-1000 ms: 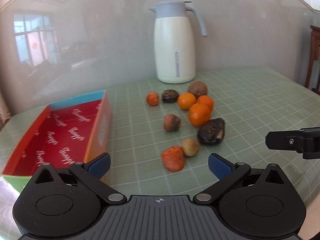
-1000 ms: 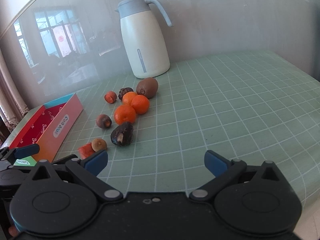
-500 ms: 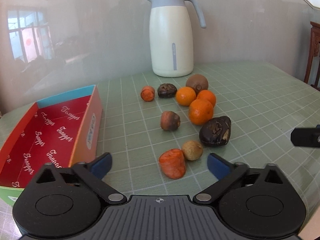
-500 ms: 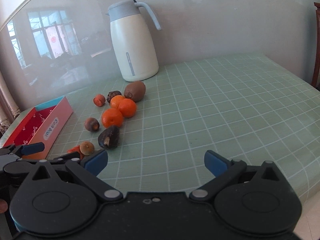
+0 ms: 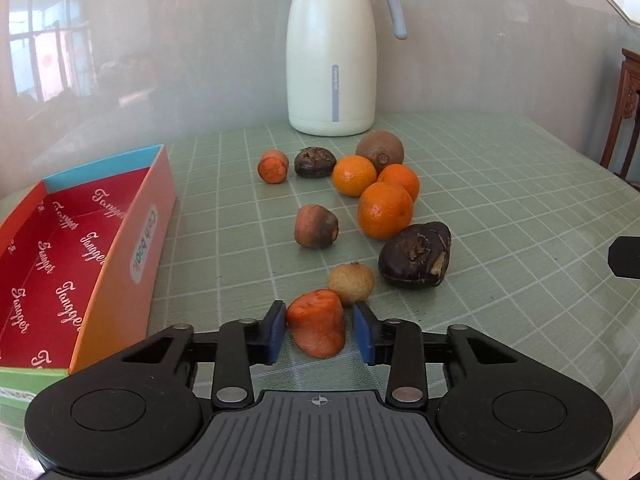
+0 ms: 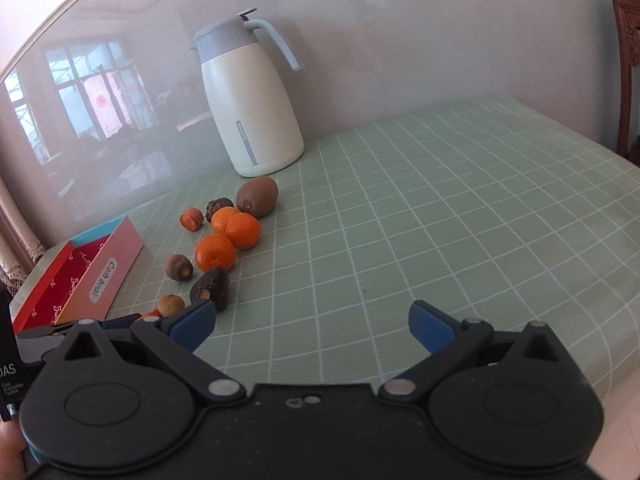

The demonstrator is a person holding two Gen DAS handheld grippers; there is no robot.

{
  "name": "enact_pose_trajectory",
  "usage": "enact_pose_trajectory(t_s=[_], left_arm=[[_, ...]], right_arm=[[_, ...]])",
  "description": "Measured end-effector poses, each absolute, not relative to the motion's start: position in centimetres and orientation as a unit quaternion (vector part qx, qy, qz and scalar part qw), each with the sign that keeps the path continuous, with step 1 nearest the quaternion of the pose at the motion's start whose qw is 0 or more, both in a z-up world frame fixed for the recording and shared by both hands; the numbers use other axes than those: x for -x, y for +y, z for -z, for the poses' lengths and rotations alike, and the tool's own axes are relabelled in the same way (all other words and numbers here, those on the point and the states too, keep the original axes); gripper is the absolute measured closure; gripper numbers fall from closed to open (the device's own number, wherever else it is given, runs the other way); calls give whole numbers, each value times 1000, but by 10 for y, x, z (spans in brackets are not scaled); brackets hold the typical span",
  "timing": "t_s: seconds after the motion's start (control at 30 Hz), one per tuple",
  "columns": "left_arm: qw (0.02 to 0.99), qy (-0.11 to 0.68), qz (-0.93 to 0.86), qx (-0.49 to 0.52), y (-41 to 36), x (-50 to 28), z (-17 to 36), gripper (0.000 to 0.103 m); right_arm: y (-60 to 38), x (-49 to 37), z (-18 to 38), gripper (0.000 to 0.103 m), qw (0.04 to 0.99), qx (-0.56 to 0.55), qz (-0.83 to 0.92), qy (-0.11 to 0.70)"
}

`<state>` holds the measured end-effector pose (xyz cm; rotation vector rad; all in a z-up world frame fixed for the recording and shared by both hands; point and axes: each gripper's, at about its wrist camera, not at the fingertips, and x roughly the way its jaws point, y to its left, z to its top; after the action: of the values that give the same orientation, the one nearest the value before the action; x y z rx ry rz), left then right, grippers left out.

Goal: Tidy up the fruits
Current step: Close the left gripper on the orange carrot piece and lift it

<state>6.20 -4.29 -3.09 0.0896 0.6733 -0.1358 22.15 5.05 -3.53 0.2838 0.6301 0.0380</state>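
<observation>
An orange carrot piece (image 5: 318, 324) lies on the green checked tablecloth between the blue pads of my left gripper (image 5: 320, 332). Its jaws are closing around the piece: the left pad touches it and a thin gap shows at the right pad. Just beyond lie a small tan fruit (image 5: 352, 282), a dark wrinkled fruit (image 5: 416, 256), a browned carrot stub (image 5: 316, 226), three oranges (image 5: 384, 210) and a kiwi (image 5: 380, 148). My right gripper (image 6: 312, 324) hangs open over bare cloth to the right of the pile, holding nothing.
A red-lined cardboard box (image 5: 116, 248) stands open at the left, close to the left gripper. A white jug (image 5: 332, 52) stands at the back by the wall. A wooden chair (image 5: 628, 112) is past the table's right edge.
My left gripper moved forward and down to the carrot piece, and its jaws went from wide open to narrow around it. The right gripper stayed open.
</observation>
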Motion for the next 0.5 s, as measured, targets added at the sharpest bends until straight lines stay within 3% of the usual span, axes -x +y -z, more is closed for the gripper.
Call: enact_pose_trajectory(t_s=[0.5], left_arm=[[956, 283, 64, -29, -31, -44, 14, 71]], right_arm=[[53, -223, 37, 0, 940, -136, -14, 312]])
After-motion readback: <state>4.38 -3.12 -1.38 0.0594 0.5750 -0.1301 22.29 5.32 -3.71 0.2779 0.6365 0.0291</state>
